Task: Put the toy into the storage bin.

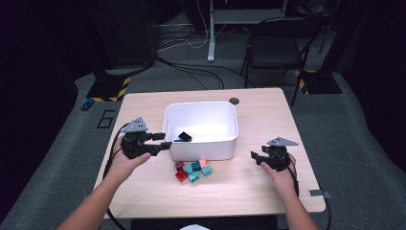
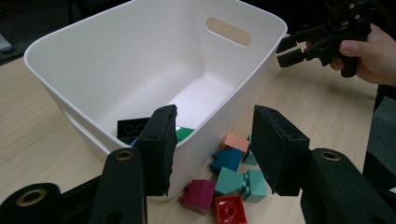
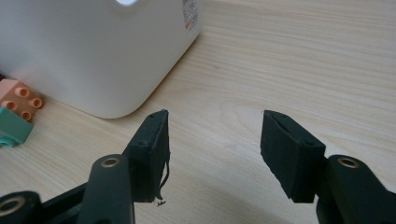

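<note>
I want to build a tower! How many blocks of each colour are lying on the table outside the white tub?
Light green blocks: 3
Blue block: 1
Peach block: 1
Dark pink block: 1
Red block: 1
Total: 7

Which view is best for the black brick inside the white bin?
The left gripper view: the black brick lies close on the floor of the white bin, studs visible, partly behind the near wall. The high view shows the same brick small and dark. The right gripper view gives the bin's outer wall.
</note>
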